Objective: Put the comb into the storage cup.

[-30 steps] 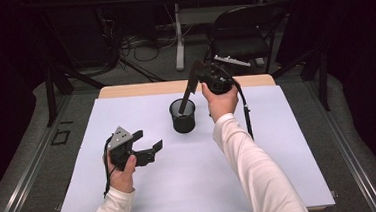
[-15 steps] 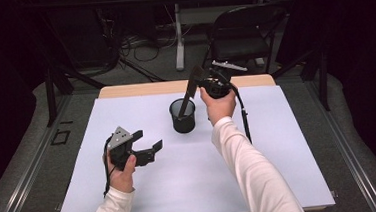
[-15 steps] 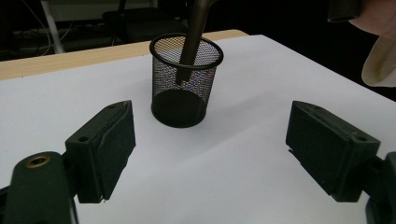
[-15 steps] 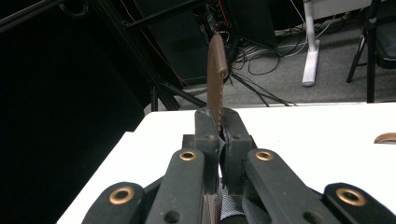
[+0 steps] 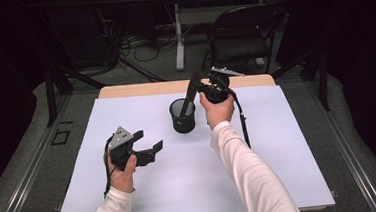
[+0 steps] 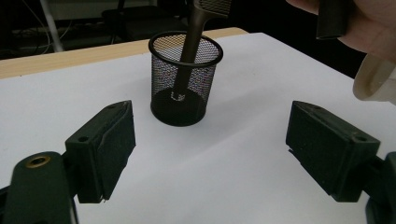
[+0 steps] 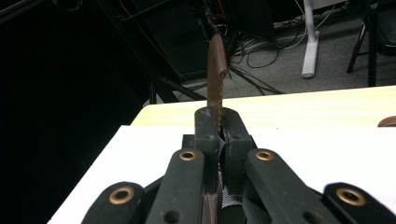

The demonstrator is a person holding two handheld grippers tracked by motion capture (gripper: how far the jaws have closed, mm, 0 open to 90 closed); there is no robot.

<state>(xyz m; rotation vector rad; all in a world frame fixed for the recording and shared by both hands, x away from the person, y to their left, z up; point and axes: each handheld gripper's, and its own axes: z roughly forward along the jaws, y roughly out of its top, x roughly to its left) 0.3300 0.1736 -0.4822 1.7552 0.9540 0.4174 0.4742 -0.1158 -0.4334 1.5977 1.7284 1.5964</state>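
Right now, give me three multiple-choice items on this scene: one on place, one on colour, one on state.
1. Where is the comb's handle end?
A. Inside the mesh cup
B. Flat on the table
C. On the chair

2. What colour is the mesh cup?
A. White
B. Black
C. Red

3. How is the left hand-held gripper?
A. Shut on the comb
B. Shut on the cup
C. Open, holding nothing

Answers: 1 A, the handle stands within the rim; 2 B, black wire mesh; 3 C, its jaws are spread apart over the bare white table.
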